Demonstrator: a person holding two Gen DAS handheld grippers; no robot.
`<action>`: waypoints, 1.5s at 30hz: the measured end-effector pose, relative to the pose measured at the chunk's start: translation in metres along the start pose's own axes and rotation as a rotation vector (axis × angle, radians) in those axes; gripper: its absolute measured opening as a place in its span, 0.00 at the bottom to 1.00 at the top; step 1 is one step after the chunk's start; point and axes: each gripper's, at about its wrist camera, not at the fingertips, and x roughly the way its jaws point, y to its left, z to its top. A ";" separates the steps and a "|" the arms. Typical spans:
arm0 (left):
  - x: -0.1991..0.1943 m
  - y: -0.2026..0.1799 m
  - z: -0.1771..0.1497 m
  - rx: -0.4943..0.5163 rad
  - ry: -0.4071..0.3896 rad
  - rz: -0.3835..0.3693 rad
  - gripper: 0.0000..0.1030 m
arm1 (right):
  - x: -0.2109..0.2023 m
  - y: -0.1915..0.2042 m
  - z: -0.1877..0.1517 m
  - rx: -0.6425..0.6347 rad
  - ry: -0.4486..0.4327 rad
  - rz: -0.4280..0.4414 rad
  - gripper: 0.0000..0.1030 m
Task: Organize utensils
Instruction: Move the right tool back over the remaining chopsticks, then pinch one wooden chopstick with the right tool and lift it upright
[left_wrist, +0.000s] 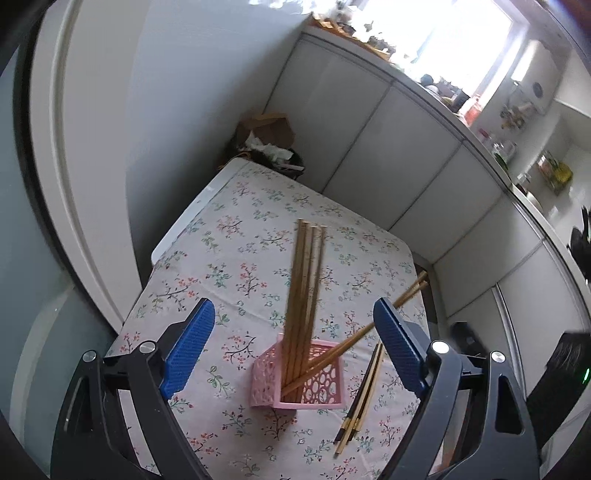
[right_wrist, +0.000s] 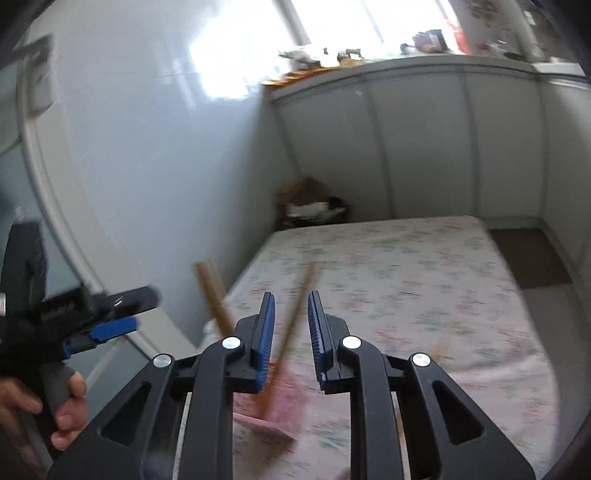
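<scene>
Left wrist view, bottom of frame: the left gripper (left_wrist: 293, 325) stands wide open, blue pads well apart, holding nothing. Between and below its fingers, lower centre, sits a pink perforated basket (left_wrist: 299, 384) on the floral tablecloth (left_wrist: 236, 236). Several light wooden chopsticks (left_wrist: 304, 291) stand in it, leaning up toward frame centre; two more slant out to the right (left_wrist: 373, 325). Just right of the basket, a loose bundle of dark-tipped chopsticks (left_wrist: 360, 398) lies flat on the cloth.

Right wrist view, heavily motion-blurred: the right gripper (right_wrist: 291, 317) has its jaws parted by a narrow gap, and a chopstick (right_wrist: 291, 325) shows in that gap; contact cannot be told. The basket appears as a pink smear (right_wrist: 273, 410) at lower centre.

Writing: a white mark on the left gripper's body at the left edge (right_wrist: 59, 306), unreadable.

Only the right view shows the person's hand (right_wrist: 55, 410) on that gripper's handle. Only the left view shows the loose bundle sharply.

Far: white cabinet panels (left_wrist: 399, 155), cluttered counter under a bright window (left_wrist: 443, 37).
</scene>
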 end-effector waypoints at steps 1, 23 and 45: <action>-0.001 -0.005 -0.002 0.017 -0.005 0.001 0.81 | -0.002 -0.011 0.003 0.024 0.029 -0.010 0.21; 0.044 -0.131 -0.088 0.442 0.183 0.006 0.85 | 0.076 -0.132 -0.068 0.305 0.551 -0.134 0.35; 0.045 -0.130 -0.084 0.428 0.185 0.001 0.84 | 0.143 -0.122 -0.079 0.258 0.659 -0.179 0.10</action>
